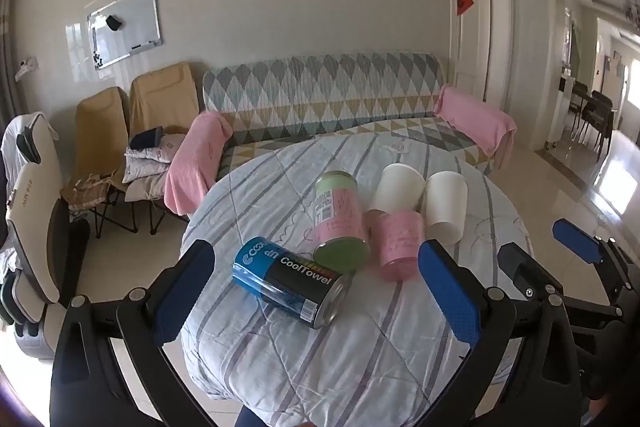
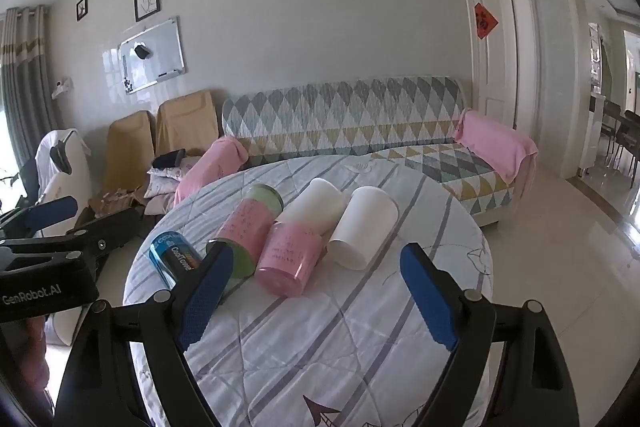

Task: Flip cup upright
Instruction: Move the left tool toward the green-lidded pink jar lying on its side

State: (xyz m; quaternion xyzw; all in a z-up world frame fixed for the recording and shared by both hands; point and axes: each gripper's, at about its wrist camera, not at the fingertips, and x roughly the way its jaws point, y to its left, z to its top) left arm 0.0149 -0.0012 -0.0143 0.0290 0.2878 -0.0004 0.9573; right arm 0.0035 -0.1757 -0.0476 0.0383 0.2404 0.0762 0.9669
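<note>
Several containers lie on their sides on the round table (image 1: 360,367): a blue and black CoolTowel can (image 1: 288,281) (image 2: 174,257), a pink jar with green ends (image 1: 340,221) (image 2: 248,229), a pink cup (image 1: 398,245) (image 2: 290,259), and two white cups (image 1: 396,193) (image 1: 446,207), also seen in the right wrist view (image 2: 316,205) (image 2: 366,227). My left gripper (image 1: 316,295) is open, hovering over the can. My right gripper (image 2: 316,297) is open, just short of the pink cup, and it also shows in the left wrist view (image 1: 540,247).
The table wears a striped quilted cover. Behind it stands a sofa (image 1: 328,99) with pink towels (image 1: 200,163) on both arms. Folding chairs (image 1: 132,131) and a massage chair (image 1: 32,195) stand at the left. A doorway (image 1: 476,27) and tiled floor lie to the right.
</note>
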